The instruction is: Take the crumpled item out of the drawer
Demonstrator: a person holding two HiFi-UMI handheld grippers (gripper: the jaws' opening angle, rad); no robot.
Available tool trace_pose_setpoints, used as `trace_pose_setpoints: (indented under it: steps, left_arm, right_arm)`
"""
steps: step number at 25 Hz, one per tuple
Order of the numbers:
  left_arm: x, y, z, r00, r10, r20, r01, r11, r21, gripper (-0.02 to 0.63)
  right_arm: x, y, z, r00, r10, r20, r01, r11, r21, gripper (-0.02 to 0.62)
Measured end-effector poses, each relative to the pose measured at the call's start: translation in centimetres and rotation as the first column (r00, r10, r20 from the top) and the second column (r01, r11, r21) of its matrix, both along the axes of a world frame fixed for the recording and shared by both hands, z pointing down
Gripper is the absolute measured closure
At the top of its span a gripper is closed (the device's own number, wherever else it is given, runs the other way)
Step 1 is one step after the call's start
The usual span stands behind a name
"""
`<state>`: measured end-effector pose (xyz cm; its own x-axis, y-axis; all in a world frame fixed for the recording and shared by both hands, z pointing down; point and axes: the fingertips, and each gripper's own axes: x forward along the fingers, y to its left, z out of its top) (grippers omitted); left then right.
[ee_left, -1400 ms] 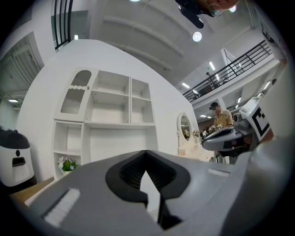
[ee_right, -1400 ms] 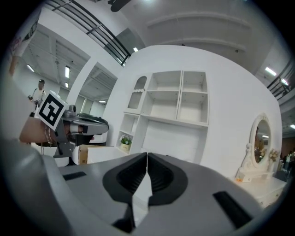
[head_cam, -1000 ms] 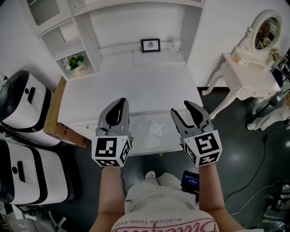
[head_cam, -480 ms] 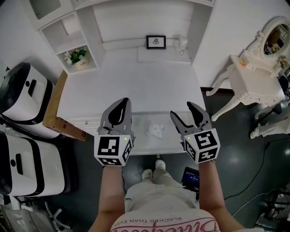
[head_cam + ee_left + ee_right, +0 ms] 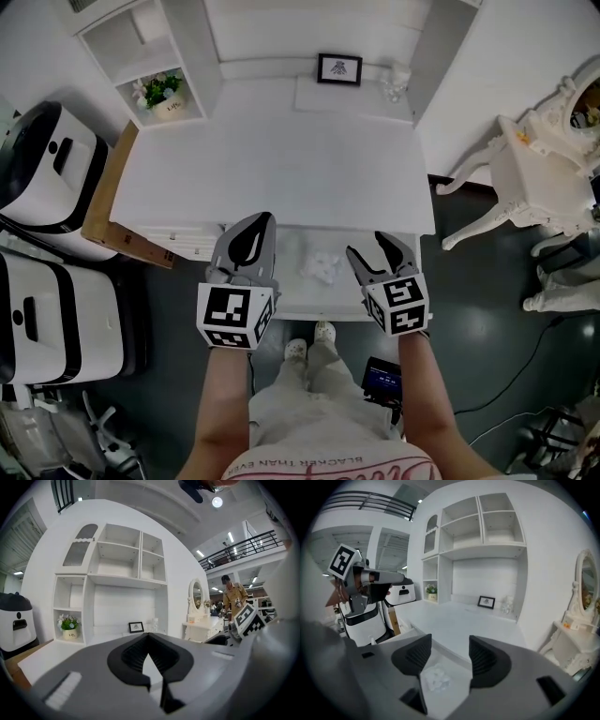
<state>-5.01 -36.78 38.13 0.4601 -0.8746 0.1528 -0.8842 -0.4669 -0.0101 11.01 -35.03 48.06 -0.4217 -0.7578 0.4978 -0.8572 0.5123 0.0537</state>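
Looking down from the head view, I have the drawer (image 5: 298, 296) pulled out under the front edge of the white desk (image 5: 281, 169). The crumpled item (image 5: 322, 266) lies on the drawer floor near the middle, clear of the walls and the front lip. My left gripper (image 5: 261, 221) hangs over the drawer's left end, tips reaching about to the desk's front edge. In the left gripper view its jaws (image 5: 149, 635) are pressed together at the tips with nothing between them. My right gripper (image 5: 370, 247) sits over the drawer's right part, just beside the item and angled down. Its jaws have just swung wide and eased in slightly, and they stand spread with nothing gripped. In the right gripper view (image 5: 450, 641) the crumpled item (image 5: 436, 678) shows low in the gap, nearer the left jaw, with no pad touching it. The open drawer floor around the item gives me room on every side, and the desk's overhanging front edge is the nearest hard line behind it. The desktop is bare out to a picture frame (image 5: 339, 68) at the back wall. A potted plant (image 5: 157, 90) sits in a shelf nook at the back left. On the left, a brown board (image 5: 108, 202) leans against the desk's side and white machines (image 5: 47, 187) crowd the floor. On the right, past the desk's corner, dark floor separates it from a white dressing table (image 5: 548, 173).
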Motion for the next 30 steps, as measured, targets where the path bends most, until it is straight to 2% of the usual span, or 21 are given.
trace_pose_setpoints:
  steps: [4, 8, 20, 25, 30]
  left_arm:
    - [0.2, -0.4, 2.1, 1.0, 0.003, 0.014, -0.002, 0.999, -0.045, 0.6]
    - [0.4, -0.8, 3.8, 1.0, 0.003, 0.019, -0.001, 0.997, -0.078, 0.601]
    - [-0.5, -1.5, 7.6, 1.0, -0.011, 0.021, 0.014, 0.986, -0.165, 0.601]
    - [-1.4, -1.6, 8.6, 0.999, -0.02, 0.042, 0.027, 0.982, -0.188, 0.601]
    - [-1.9, -1.3, 9.7, 0.998, -0.033, 0.048, 0.043, 0.976, -0.215, 0.601]
  right_arm:
    - [-0.4, -0.8, 4.4, 0.999, -0.029, -0.025, 0.026, 0.996, -0.089, 0.341]
    - [-1.0, -1.2, 9.2, 0.994, -0.086, -0.061, 0.072, 0.978, -0.195, 0.344]
    - [-1.9, -2.1, 20.3, 0.966, -0.223, -0.134, 0.141, 0.882, -0.449, 0.371]
    - [-2.7, -2.1, 23.6, 0.944, -0.288, -0.159, 0.168, 0.839, -0.518, 0.376]
    - [-3.3, -2.0, 25.5, 0.932, -0.328, -0.156, 0.195, 0.814, -0.547, 0.391]
